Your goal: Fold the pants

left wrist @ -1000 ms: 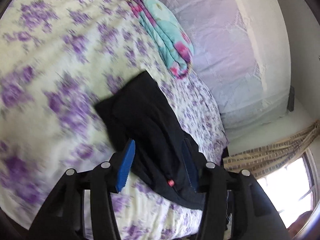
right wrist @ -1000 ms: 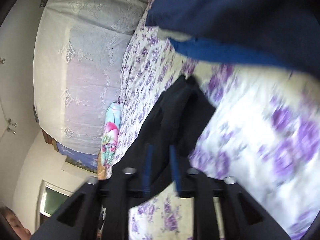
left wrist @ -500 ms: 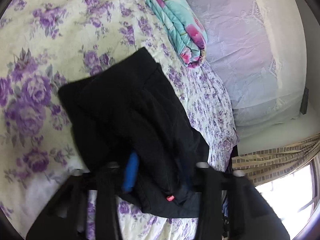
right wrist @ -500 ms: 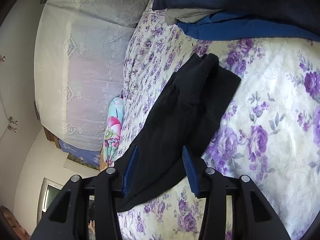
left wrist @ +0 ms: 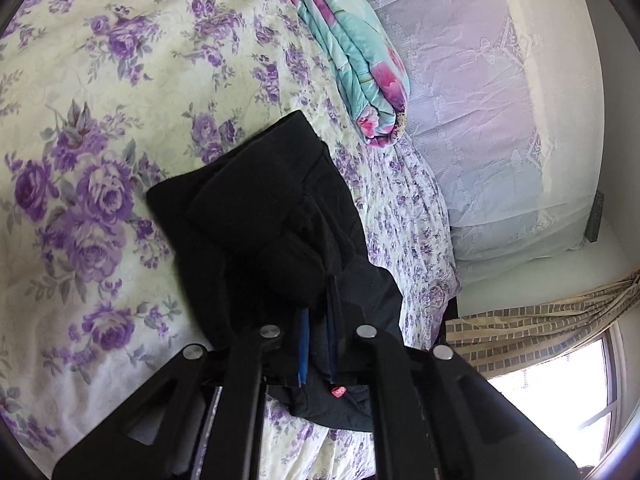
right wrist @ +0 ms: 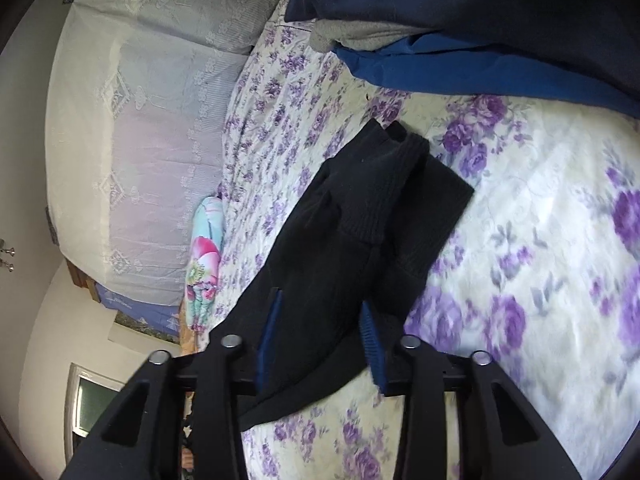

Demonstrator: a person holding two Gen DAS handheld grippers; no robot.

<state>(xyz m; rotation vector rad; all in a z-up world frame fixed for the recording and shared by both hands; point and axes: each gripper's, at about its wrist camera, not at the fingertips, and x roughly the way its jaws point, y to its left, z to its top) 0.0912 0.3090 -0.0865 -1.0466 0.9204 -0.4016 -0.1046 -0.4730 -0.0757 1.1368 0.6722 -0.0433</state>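
The black pants (left wrist: 256, 216) lie partly folded on the purple-flowered bedsheet (left wrist: 100, 80); they also show in the right wrist view (right wrist: 360, 232). My left gripper (left wrist: 318, 312) is shut on a bunched fold of the pants near their waist end, where a small red tag (left wrist: 338, 391) shows. My right gripper (right wrist: 322, 320) is open, its blue pads either side of the pants' middle, low over the cloth.
A folded teal and pink floral blanket (left wrist: 352, 52) lies beside the pants near the pale lace-covered headboard (left wrist: 500, 100). A pile of navy, blue and grey clothes (right wrist: 460, 20) lies on the bedsheet (right wrist: 540, 240) beyond the pants. A window and tied curtain (left wrist: 540, 328) are at the bedside.
My left gripper has come down over the pants and closed on a fold of them. My right gripper has opened from shut and hangs over the pants.
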